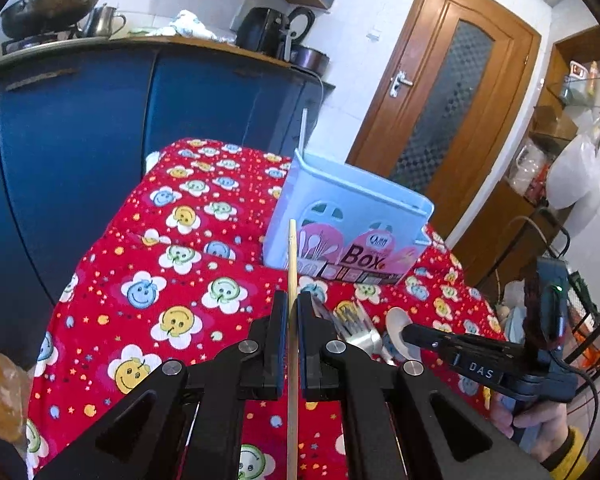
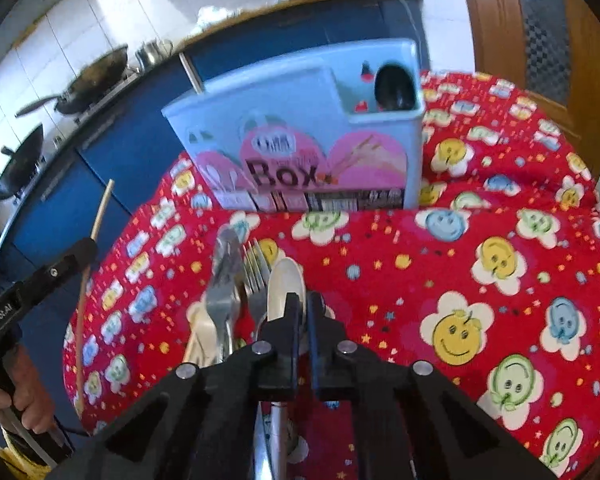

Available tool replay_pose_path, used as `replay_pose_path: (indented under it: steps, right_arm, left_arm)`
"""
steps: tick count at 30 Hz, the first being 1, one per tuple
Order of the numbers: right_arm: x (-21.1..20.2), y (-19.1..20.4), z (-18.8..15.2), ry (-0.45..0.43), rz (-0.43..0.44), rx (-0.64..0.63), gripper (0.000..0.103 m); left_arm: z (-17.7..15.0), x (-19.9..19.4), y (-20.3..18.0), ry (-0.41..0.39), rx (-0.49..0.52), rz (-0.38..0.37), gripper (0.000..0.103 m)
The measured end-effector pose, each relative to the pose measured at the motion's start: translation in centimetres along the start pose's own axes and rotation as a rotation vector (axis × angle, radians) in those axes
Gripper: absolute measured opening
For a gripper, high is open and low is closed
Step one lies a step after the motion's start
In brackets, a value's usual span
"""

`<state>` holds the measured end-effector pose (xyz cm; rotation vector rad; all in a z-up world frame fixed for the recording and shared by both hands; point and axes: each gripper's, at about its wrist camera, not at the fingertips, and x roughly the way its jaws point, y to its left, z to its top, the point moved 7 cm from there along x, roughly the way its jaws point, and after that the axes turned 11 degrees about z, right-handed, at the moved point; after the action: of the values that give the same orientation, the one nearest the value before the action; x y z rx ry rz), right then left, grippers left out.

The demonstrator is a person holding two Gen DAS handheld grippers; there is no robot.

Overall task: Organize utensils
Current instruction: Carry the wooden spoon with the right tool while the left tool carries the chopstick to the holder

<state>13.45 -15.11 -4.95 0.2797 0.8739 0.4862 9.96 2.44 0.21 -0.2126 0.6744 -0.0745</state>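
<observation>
Red smiley-flower cloth covers the tabletop (image 2: 500,240), and ahead of both my tools stands the pale blue utensil box (image 2: 300,136). Its end compartment holds one dark spoon-like thing (image 2: 394,88); the wider section I cannot see into. I judge the sorting barely begun: forks (image 2: 256,280), a white spoon (image 2: 286,288) and other cutlery lie heaped just in front of my right hand-held gripper (image 2: 303,308), whose jaws are pressed together over a metal handle (what it belongs to is hidden). My left hand-held gripper (image 1: 293,312) pinches a wooden chopstick (image 1: 293,256), off the cloth, short of the box.
</observation>
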Motion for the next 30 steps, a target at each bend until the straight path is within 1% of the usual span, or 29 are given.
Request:
replay_pose_path:
  steps: [1,3,10,15,18,24,27,30]
  right_arm:
    - [-0.4,0.1,0.2,-0.019,-0.001,-0.005,0.004]
    - [-2.0,0.6,0.9,-0.089,-0.005,-0.024,0.004]
    - [-6.9,2.3,2.5,-0.288,-0.019,-0.07,0.004]
    - [-9.6,3.1,3.7,-0.404,-0.033,-0.089,0.004]
    - [-10.4,3.2,4.6,-0.452,-0.031,-0.093,0.004]
    - [-11.0,2.7,6.1,-0.502,-0.028,-0.089,0.004]
    - [-11.0,2.5,7.1,-0.524,-0.032,-0.104,0.004]
    - [-11.2,2.6,8.2,-0.555,-0.046,-0.129,0.004]
  left_arm:
    - [0.2,-0.2,-0.1,-0.01,-0.003,-0.002,0.004]
    - [0.4,-0.6,-0.3,-0.026,-0.007,-0.007,0.004]
    - [1.6,-1.5,-1.6,-0.082,-0.016,-0.041,0.004]
    - [3.1,-1.3,-2.7,-0.117,-0.008,-0.062,0.004]
    - [4.3,-1.1,-3.4,-0.144,-0.006,-0.07,0.004]
    - [6.6,-0.1,-4.4,-0.191,-0.005,-0.063,0.004]
    - [8.1,0.1,-4.9,-0.238,-0.003,-0.063,0.004]
    - [10.1,0.4,-5.6,-0.31,0.017,-0.057,0.004]
